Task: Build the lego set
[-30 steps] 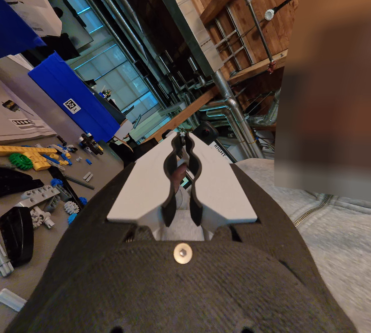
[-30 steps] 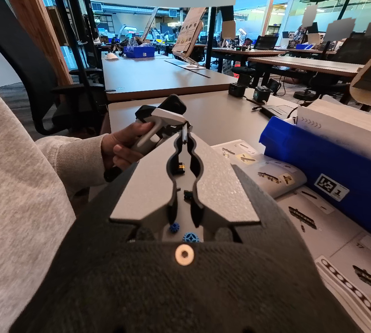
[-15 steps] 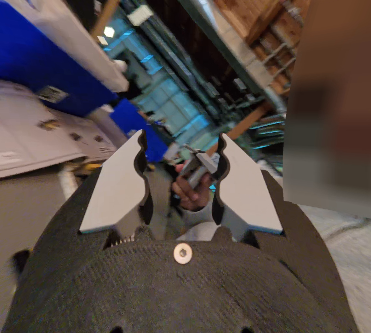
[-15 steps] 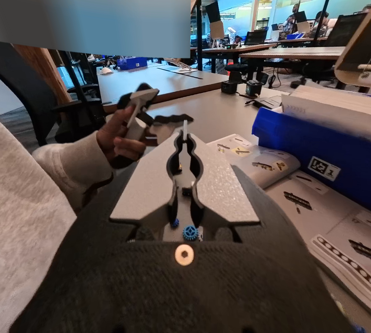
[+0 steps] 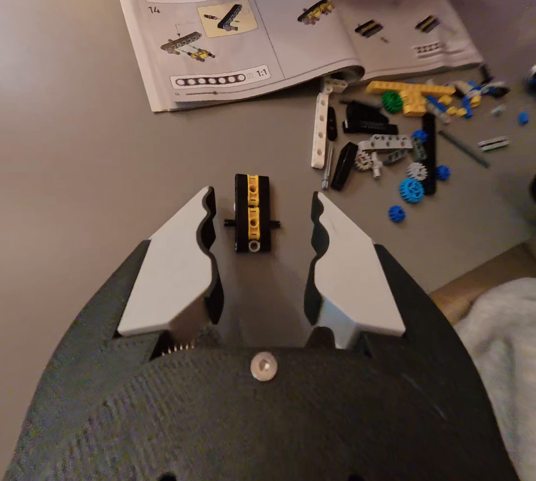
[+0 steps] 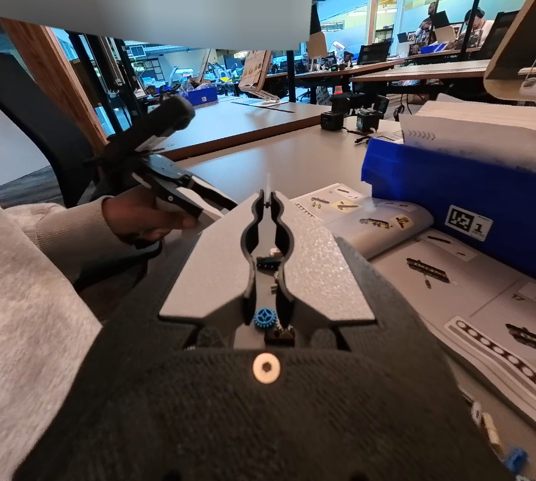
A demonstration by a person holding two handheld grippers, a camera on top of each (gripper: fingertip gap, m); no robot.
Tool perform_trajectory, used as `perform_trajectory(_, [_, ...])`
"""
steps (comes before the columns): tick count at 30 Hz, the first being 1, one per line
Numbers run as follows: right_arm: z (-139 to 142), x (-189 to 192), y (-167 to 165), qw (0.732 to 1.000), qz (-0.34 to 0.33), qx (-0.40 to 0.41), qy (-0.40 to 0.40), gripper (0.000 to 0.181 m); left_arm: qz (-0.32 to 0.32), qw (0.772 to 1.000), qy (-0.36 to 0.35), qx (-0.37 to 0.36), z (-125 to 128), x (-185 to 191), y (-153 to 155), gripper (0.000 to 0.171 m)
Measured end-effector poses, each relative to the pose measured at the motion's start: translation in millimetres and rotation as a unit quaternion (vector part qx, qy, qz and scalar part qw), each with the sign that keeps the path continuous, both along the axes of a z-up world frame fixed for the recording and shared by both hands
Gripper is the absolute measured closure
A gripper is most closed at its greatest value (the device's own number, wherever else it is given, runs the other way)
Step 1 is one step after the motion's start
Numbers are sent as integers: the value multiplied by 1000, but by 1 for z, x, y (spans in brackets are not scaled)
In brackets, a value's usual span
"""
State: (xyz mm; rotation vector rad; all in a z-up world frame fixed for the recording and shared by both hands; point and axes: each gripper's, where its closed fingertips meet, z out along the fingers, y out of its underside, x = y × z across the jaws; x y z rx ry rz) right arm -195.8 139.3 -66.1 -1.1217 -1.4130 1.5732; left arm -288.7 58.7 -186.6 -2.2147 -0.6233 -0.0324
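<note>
left gripper (image 5: 263, 197) hangs with its jaws spread wide over the grey tabletop (image 5: 87, 147), the black and yellow lego piece (image 5: 253, 213) lying flat between its fingertips, untouched. right gripper (image 6: 268, 194) is pinched closed on a thin white pin (image 6: 268, 187). beyond lie an open instruction booklet (image 5: 232, 40), loose lego parts (image 5: 400, 142) and a blue bin (image 6: 452, 185).

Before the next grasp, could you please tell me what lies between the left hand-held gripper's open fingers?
In the left wrist view, the black-and-yellow assembly lies on the table, untouched.
</note>
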Motion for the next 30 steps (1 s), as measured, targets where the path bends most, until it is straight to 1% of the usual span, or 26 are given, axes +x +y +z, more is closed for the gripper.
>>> perform_trajectory(1, [0,2,1,1000,0,0,1,178,-3,1000,9,-15,-4,-2,2,106])
perform_trajectory(4, [1,8,4,1000,-3,-8,4,179,-10,998,29,-60,-12,-5,4,119])
perform_trajectory(6, [-1,12,6,1000,-5,-14,3,179,-9,995,47,-85,-14,-8,2,133])
perform_trajectory(8, [-6,13,7,1000,-7,-16,-1,179,-15,994,49,-95,-14,-7,1,147])
perform_trajectory(12, [-11,12,9,1000,-8,-16,-13,179,-28,995,31,-86,-12,-5,1,149])
perform_trajectory(13, [-12,12,9,1000,-9,-13,-18,179,-28,997,23,-68,-8,-4,3,149])
perform_trajectory(14, [-14,11,8,1000,-10,-9,-24,179,-33,999,10,-35,-1,-1,8,149])
perform_trajectory(16, [-16,10,7,999,-13,2,-35,179,-50,996,-41,68,24,12,22,149])
perform_trajectory(17, [-16,9,6,999,-13,4,-41,179,-64,987,-78,126,40,20,29,149])
perform_trajectory(18, [-16,9,4,999,-11,5,-46,179,-64,975,-119,176,52,24,34,149])
perform_trajectory(20, [-16,8,0,998,-10,8,-56,179,-70,948,-189,246,68,29,41,149])
perform_trajectory(21, [-17,7,-2,998,-9,11,-63,179,-71,941,-205,258,69,30,44,149])
perform_trajectory(24, [-24,6,-6,996,-16,32,-85,179,-90,943,-199,252,60,38,54,149])
perform_trajectory(25, [-27,6,-6,995,-21,41,-92,179,-100,940,-205,255,60,43,58,149])
perform_trajectory(30, [-36,8,-3,990,-46,69,-116,179,-125,913,-264,284,61,57,72,149])
